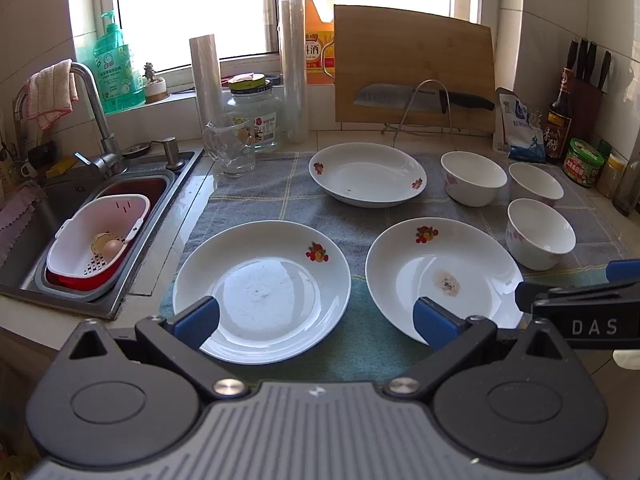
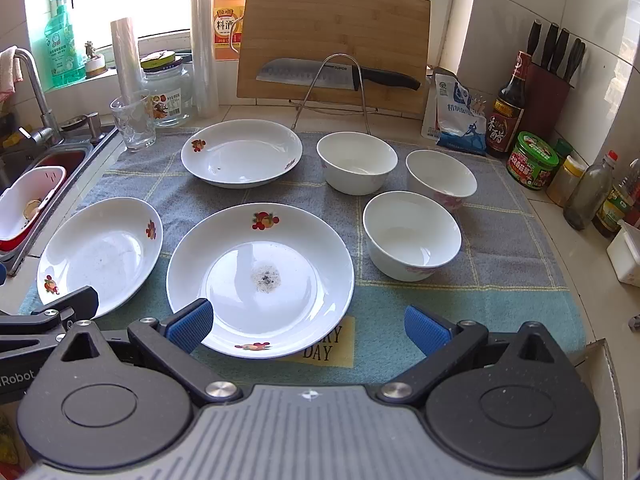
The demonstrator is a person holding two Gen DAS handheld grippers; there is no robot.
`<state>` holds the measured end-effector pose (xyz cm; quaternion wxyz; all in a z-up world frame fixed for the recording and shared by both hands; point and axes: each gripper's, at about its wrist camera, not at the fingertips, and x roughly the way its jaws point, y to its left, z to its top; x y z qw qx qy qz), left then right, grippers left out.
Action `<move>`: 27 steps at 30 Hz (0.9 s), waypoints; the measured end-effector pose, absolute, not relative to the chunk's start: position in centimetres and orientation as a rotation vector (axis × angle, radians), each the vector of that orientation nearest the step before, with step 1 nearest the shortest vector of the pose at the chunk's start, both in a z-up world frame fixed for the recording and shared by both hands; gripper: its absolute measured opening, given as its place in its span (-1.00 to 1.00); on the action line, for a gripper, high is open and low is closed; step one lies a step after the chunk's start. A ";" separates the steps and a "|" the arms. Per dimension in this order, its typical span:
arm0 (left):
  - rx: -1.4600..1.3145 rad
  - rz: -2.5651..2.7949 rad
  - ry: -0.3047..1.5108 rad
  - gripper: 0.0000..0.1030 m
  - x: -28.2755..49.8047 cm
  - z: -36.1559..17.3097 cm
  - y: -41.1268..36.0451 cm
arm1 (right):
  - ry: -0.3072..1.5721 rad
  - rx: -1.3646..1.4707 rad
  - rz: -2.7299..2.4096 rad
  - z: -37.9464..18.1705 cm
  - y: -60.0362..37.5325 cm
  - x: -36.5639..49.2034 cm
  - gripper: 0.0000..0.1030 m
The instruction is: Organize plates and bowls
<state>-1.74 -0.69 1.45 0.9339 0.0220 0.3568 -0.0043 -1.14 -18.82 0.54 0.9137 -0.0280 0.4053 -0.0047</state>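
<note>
Three plates and three bowls sit on a grey-green cloth (image 2: 520,240) spread over the surface, none stacked.

Left gripper (image 1: 316,322): jaws wide apart, nothing betw. them, hovering at the near edge of the cloth. Left plate (image 1: 262,290) lies just ahead, its near rim overlapping the left jaw in view; contact can't be told. Right jaw overlaps the near rim of the stained plate (image 1: 444,276).

Right gripper (image 2: 308,326): jaws also wide apart, empty. Stained plate (image 2: 260,280) sits mostly betw. them & slightly left of centre, its near-left rim by the left jaw; right jaw is over bare cloth, apart from the plate.

Third plate (image 2: 241,153) is farther back, near a glass cup (image 2: 134,122). Bowls are right of the plates: back bowl (image 2: 357,162), right bowl (image 2: 441,179), near bowl (image 2: 412,235), close together, just beyond the right jaw's side. Sink (image 1: 100,216) w/ a pink-white basket is to the left; cutting board (image 2: 334,40) w/ knife stands behind.
</note>
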 end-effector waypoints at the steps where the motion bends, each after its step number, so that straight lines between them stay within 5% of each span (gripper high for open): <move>1: 0.045 -0.008 0.730 0.99 -1.8 1.5 -0.7 | 0.834 -0.058 -0.008 0.6 -18.9 -1.1 1.00; 27: 0.043 0.015 0.718 0.99 -2.3 2.1 -1.5 | 0.815 -0.063 0.024 0.7 -19.8 -1.4 1.00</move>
